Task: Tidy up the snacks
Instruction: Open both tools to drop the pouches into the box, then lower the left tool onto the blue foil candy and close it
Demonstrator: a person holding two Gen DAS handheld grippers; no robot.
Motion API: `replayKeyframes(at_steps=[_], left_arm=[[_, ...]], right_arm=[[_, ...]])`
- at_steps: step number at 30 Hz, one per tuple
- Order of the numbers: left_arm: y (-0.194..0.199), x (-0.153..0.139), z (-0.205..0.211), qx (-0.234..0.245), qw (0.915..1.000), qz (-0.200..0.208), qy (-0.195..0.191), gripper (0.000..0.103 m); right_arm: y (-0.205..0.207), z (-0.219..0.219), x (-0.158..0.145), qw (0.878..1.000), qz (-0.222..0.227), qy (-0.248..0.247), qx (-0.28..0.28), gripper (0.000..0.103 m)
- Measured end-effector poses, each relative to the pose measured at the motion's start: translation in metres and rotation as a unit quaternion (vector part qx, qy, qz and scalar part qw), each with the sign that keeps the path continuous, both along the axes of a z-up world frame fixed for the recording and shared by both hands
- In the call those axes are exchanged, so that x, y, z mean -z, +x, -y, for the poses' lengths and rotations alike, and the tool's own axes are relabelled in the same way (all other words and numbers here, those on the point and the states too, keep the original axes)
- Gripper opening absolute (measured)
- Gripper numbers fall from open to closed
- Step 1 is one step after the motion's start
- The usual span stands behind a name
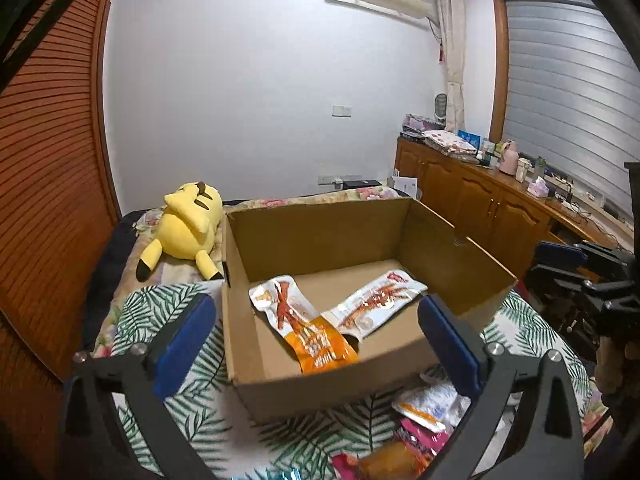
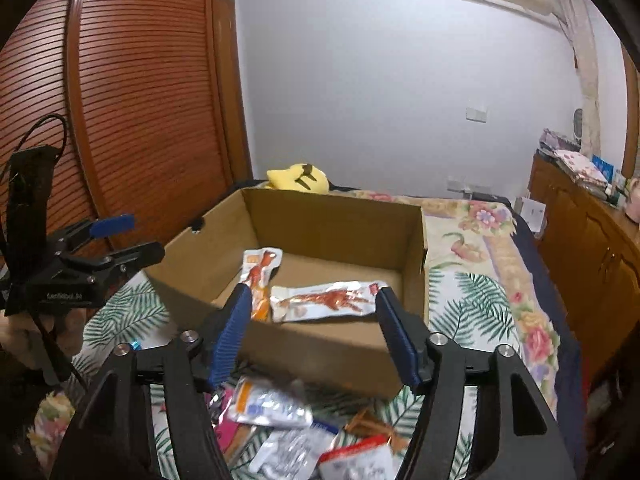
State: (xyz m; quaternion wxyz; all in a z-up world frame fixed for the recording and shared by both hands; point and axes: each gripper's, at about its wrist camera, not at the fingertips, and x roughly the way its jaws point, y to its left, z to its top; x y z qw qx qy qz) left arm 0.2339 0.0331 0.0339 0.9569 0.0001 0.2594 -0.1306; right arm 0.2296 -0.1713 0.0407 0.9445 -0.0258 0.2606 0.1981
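Note:
An open cardboard box (image 1: 320,236) (image 2: 332,216) stands on the bed. Two snack packets lie in it: an orange-and-white one (image 1: 304,320) (image 2: 260,276) and a white one with a red picture (image 1: 376,300) (image 2: 328,300). My left gripper (image 1: 316,340) is open and empty, above the box's near edge. My right gripper (image 2: 312,328) is open and empty, in front of the box. A pile of loose snack packets (image 2: 276,404) (image 1: 420,404) lies on the leaf-print cloth before the box. The left gripper also shows in the right wrist view (image 2: 132,238), and the right gripper in the left wrist view (image 1: 552,260).
A yellow plush toy (image 1: 188,224) (image 2: 300,178) lies behind the box. A slatted wooden wardrobe (image 1: 48,160) is on the left. A wooden sideboard (image 1: 480,200) with small items runs along the right, under a shuttered window.

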Motion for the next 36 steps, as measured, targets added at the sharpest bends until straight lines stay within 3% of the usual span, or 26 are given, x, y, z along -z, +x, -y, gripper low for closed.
replayKeyframes(at_steps=[7, 21, 36], left_arm=[[-0.028, 0.011, -0.001, 0.009, 0.9997, -0.019, 0.013, 0.102], [-0.060, 0.061, -0.008, 0.022, 0.9973, -0.062, 0.034, 0.102], [-0.041, 0.132, -0.019, 0.016, 0.9878, -0.145, 0.056, 0.102]], right_arm=[[-0.028, 0.001, 0.027, 1.000, -0.020, -0.004, 0.011, 0.071], [-0.043, 0.029, 0.101, 0.995, -0.084, -0.010, 0.051, 0.076], [-0.012, 0.041, 0.151, 0.987, -0.144, -0.061, 0.023, 0.076]])
